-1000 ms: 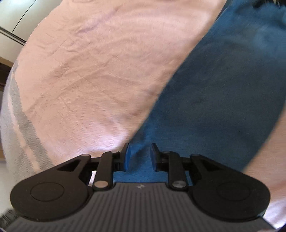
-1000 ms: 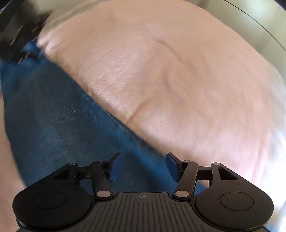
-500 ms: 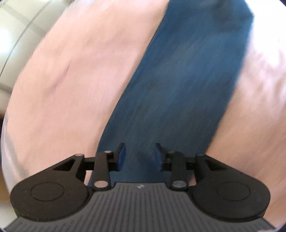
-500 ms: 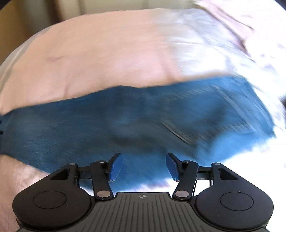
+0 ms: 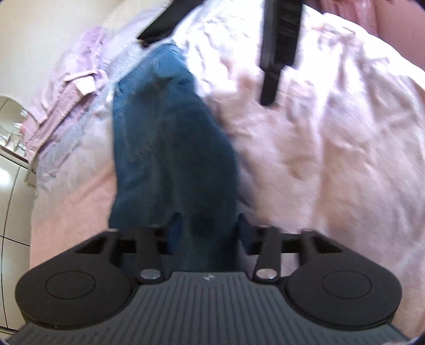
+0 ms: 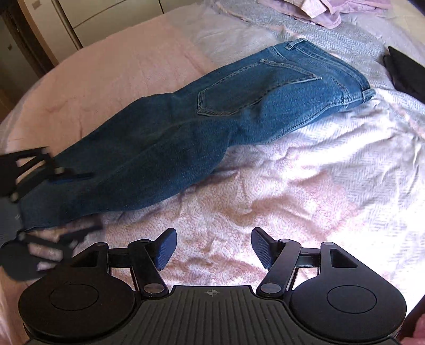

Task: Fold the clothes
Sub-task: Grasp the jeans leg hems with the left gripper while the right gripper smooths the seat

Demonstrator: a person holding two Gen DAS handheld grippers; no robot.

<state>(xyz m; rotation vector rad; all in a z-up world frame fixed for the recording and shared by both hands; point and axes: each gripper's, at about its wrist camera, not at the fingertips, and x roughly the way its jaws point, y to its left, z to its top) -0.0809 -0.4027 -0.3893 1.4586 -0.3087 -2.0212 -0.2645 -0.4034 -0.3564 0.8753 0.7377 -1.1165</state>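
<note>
Blue jeans [image 6: 202, 124] lie folded lengthwise on a pink bedspread [image 6: 279, 201], waistband at the far right, leg ends at the left. In the left wrist view the jeans [image 5: 164, 148] run away from the camera. My left gripper [image 5: 207, 228] is open, its fingers standing either side of the leg end. It also shows blurred in the right wrist view [image 6: 53, 196] at the leg hem. My right gripper [image 6: 212, 246] is open and empty above the bedspread, in front of the jeans. It shows as a dark blurred shape in the left wrist view [image 5: 276, 53].
Lilac clothes [image 6: 313, 10] are piled at the far edge of the bed, also in the left wrist view [image 5: 66, 87]. A black garment [image 6: 406, 71] lies at the right edge. Cupboard doors [image 6: 93, 16] stand beyond the bed.
Both grippers pulled back and swung round. The left jaws opened wider around the leg end. The right gripper now looks across the whole jeans from the side.
</note>
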